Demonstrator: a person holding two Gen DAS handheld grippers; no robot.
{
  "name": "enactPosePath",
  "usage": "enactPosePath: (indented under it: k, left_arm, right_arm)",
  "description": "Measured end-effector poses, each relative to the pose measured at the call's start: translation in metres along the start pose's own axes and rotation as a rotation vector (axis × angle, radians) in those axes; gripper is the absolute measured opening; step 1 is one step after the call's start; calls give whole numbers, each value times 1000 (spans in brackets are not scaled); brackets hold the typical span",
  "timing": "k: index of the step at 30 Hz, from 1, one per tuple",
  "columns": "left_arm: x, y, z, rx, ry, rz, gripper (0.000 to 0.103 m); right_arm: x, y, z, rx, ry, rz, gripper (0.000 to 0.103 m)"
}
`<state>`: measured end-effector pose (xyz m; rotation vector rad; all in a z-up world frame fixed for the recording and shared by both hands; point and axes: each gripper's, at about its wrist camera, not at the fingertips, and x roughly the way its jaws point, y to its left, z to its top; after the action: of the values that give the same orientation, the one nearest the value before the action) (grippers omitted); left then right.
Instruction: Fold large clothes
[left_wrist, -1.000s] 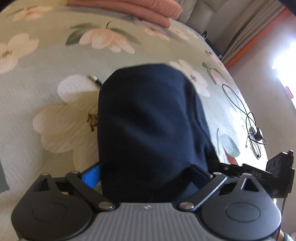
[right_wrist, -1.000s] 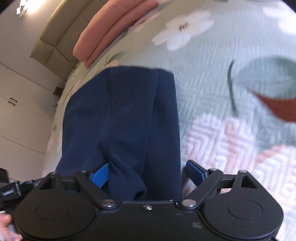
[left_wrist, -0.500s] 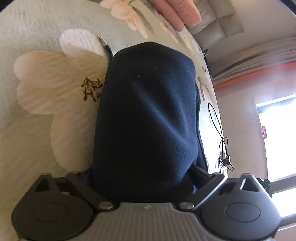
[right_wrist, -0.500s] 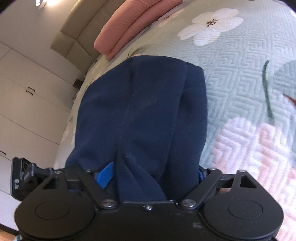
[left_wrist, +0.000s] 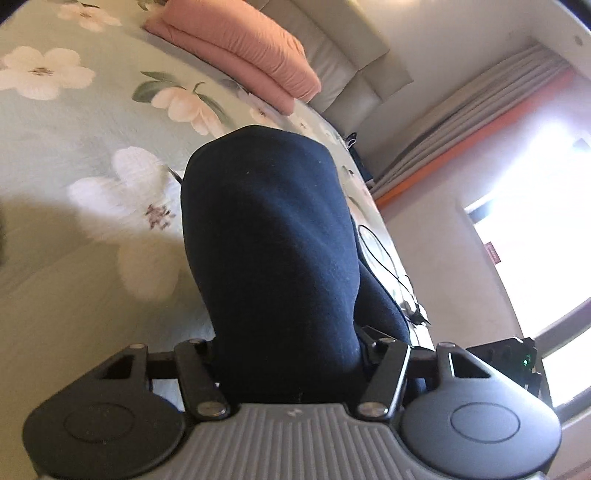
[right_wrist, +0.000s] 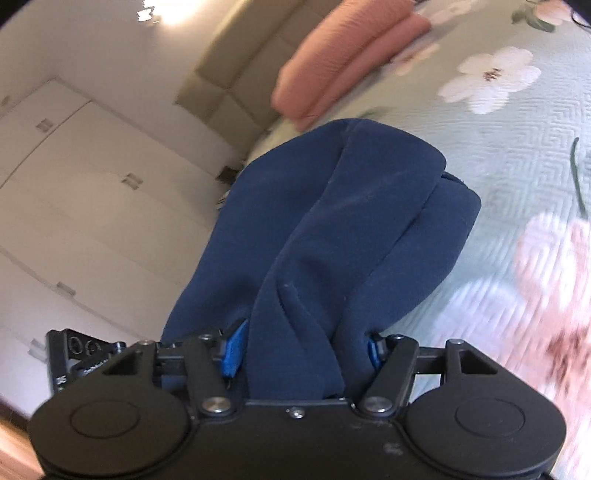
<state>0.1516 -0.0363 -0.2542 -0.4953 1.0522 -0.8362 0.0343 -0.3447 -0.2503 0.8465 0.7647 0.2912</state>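
Both tools higher off the floral bedspread (left_wrist: 74, 122), closing, each clenched on navy garment (left_wrist: 269, 236)

The navy garment (left_wrist: 269, 258) covers the left hand-held gripper's (left_wrist: 291, 354) fingertips, so their contact cannot be seen. The bed (right_wrist: 517, 177) blurs at its near right edge. The pink pillow (right_wrist: 343, 55) is cut off at the top.

Matt navy fleece garment (left_wrist: 269, 236) – soft, slightly fuzzy – on a quilted, textured floral bedspread (right_wrist: 517, 155).
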Motion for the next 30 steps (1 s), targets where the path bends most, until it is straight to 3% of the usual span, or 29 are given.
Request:
enactPosePath:
  k: [9, 12, 15, 16, 17, 19, 23, 27, 29, 30]
  left_arm:
    - [-129, 10, -77, -63, 33, -14, 63]
    - [-141, 38, -103, -64, 59, 27, 65]
    - [-129, 79, -128, -81, 174, 162, 68]
    - [-134, 90, -134, -83, 183, 170, 69]
    - [-148, 99, -137, -107, 149, 123, 70]
    - [-178, 104, -138, -146, 112, 109, 70]
    - [-229, 85, -130, -40, 101, 147, 65]
    - [-235, 50, -117, 81, 81, 76, 63]
    - [-217, 42, -123, 94, 126, 9, 55]
    - [-208, 40, -136, 105, 176, -19, 55]
  right_arm:
    - [-47, 90, -102, -64, 94, -29, 76]
    - [-36, 86, -138, -58, 121, -105, 76]
    - [-19, 63, -167, 14, 213, -246, 75]
    - [-18, 58, -174, 28, 244, -293, 77]
    - [-23, 57, -180, 38, 259, -289, 80]
    - [-42, 68, -187, 17, 248, -295, 80]
    - [-73, 113, -184, -117, 196, -436, 80]
    - [-51, 171, -184, -242, 116, -455, 80]
    - [-21, 185, -191, -267, 150, -463, 50]
    - [2, 184, -193, -287, 195, -493, 23]
